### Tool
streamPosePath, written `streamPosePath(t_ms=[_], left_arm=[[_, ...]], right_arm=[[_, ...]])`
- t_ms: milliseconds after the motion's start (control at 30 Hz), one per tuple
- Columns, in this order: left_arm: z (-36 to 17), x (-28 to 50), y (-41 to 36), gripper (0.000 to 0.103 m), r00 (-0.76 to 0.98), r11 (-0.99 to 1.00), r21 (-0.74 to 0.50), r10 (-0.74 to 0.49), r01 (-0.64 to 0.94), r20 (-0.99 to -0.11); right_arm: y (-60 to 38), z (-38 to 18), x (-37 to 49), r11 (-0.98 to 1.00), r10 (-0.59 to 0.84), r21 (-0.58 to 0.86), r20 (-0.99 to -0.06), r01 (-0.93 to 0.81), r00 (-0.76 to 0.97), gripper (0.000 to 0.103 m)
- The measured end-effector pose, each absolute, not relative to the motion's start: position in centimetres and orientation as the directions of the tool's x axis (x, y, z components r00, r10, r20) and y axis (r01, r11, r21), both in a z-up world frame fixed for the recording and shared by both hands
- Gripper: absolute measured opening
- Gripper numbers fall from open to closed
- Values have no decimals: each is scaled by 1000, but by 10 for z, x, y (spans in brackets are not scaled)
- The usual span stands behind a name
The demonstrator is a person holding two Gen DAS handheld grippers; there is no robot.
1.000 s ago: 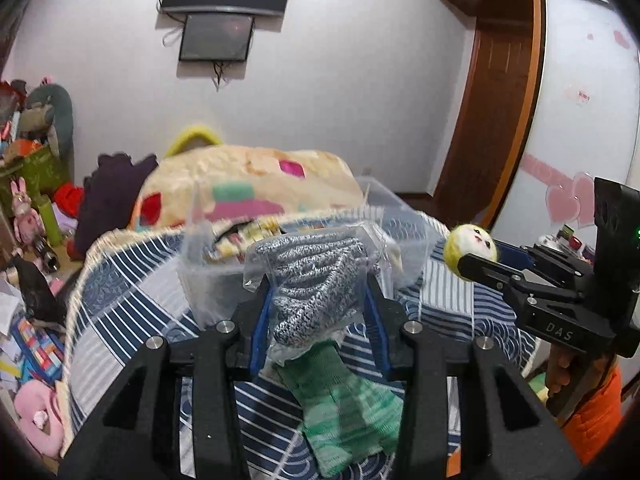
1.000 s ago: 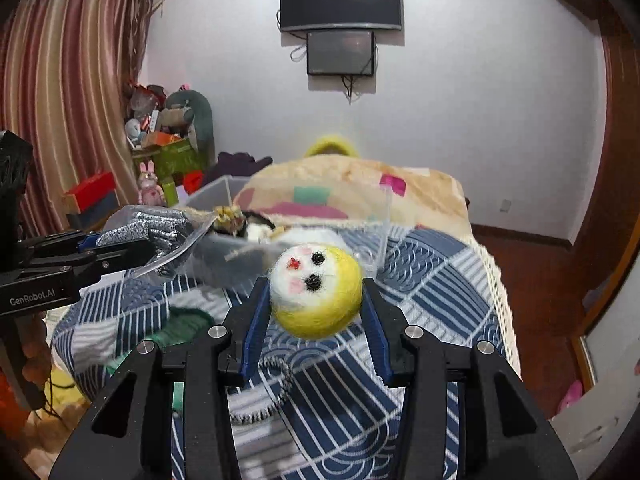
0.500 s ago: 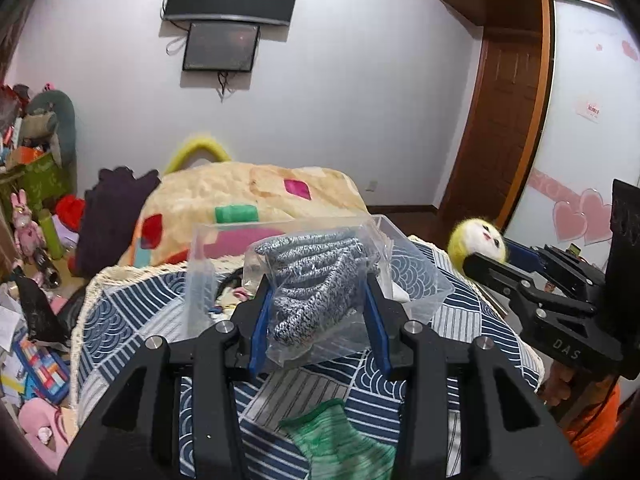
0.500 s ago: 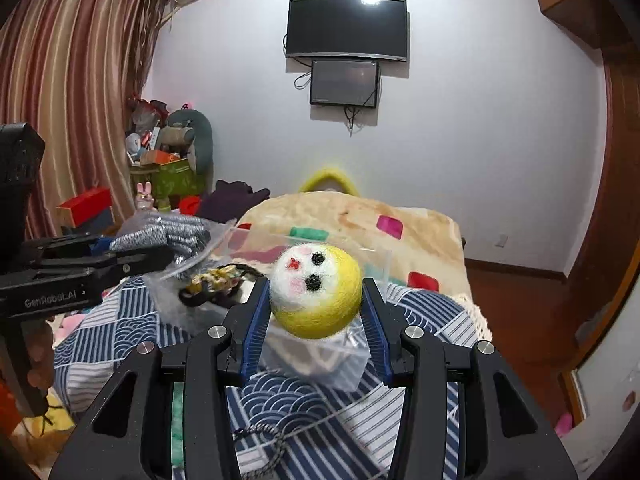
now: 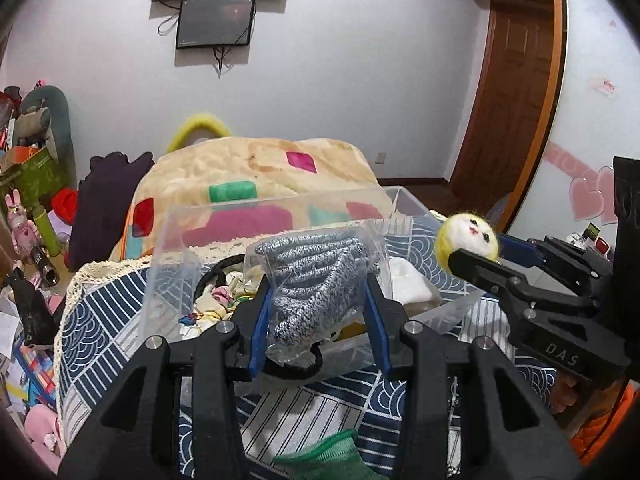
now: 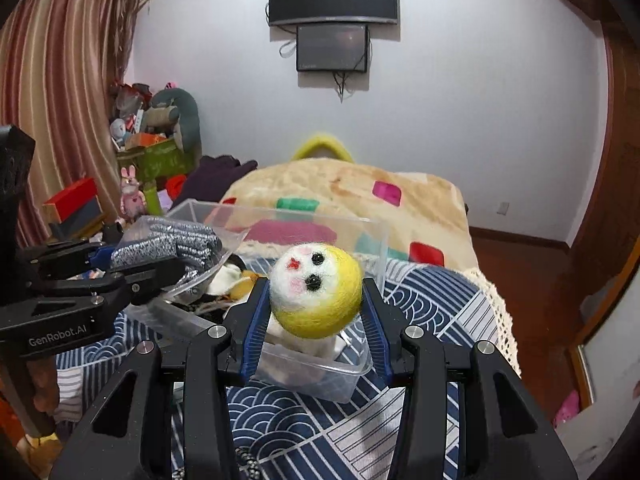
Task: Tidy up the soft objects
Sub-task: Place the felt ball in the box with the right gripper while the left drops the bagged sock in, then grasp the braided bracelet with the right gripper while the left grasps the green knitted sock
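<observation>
My left gripper (image 5: 318, 300) is shut on a clear bag of grey speckled knit fabric (image 5: 316, 276), held above the clear plastic bin (image 5: 280, 216). The bag also shows in the right wrist view (image 6: 168, 244). My right gripper (image 6: 316, 292) is shut on a yellow and white felt ball with a face (image 6: 316, 290), held over the bin's near right part (image 6: 320, 380). The ball shows in the left wrist view (image 5: 468, 236) at the right. The bin holds several small soft items, partly hidden.
The bin stands on a bed with a blue and white patterned cover (image 6: 432, 304). A green knit piece (image 5: 320, 460) lies on the cover near me. A cream blanket with coloured squares (image 5: 256, 176) lies behind the bin. Toys and boxes (image 6: 152, 148) crowd the left.
Both grippers have moved forward and lowered toward the bin with their loads still held. The bin now sits directly under both grippers.
</observation>
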State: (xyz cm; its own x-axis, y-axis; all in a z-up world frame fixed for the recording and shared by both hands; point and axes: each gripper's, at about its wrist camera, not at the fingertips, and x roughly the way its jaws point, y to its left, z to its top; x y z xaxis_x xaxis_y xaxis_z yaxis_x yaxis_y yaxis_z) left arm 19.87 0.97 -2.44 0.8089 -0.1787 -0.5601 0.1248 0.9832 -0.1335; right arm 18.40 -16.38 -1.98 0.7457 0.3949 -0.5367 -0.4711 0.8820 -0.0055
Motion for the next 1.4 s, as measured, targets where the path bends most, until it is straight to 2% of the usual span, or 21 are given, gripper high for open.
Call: streamPosePath(t_ms=[267, 500, 633, 733, 900, 1100, 1267, 1400], left_arm=[[-42, 219, 6, 42, 776, 984, -130, -174, 119, -606], [-47, 219, 1, 43, 784, 988, -107, -152, 109, -601], [-46, 218, -4, 62, 781, 990, -93, -140, 105, -609], [-45, 216, -1, 64, 774, 987, -121, -160, 108, -613], [-38, 207, -1, 67, 778, 988, -103, -157, 119, -608], [-19, 184, 0, 81, 811, 991, -62, -132, 117, -570], [-2, 168, 6, 98, 836, 992, -72, -128, 105, -533], [3, 151, 13, 100, 848, 992, -95, -123, 86, -515]], right_arm=[[-165, -29, 188, 881, 384, -11, -568, -473, 728, 41], [-164, -32, 188, 877, 388, -9, -579, -481, 718, 42], [-165, -31, 187, 873, 396, 2, -585, -487, 708, 48], [-165, -29, 186, 868, 410, 12, -580, -496, 704, 55], [-161, -20, 176, 862, 417, -7, -559, -507, 717, 55], [-164, -4, 163, 861, 434, -9, -510, -509, 743, 61], [-166, 9, 149, 858, 437, -34, -474, -512, 764, 63], [-170, 14, 136, 856, 453, -25, -445, -517, 772, 69]])
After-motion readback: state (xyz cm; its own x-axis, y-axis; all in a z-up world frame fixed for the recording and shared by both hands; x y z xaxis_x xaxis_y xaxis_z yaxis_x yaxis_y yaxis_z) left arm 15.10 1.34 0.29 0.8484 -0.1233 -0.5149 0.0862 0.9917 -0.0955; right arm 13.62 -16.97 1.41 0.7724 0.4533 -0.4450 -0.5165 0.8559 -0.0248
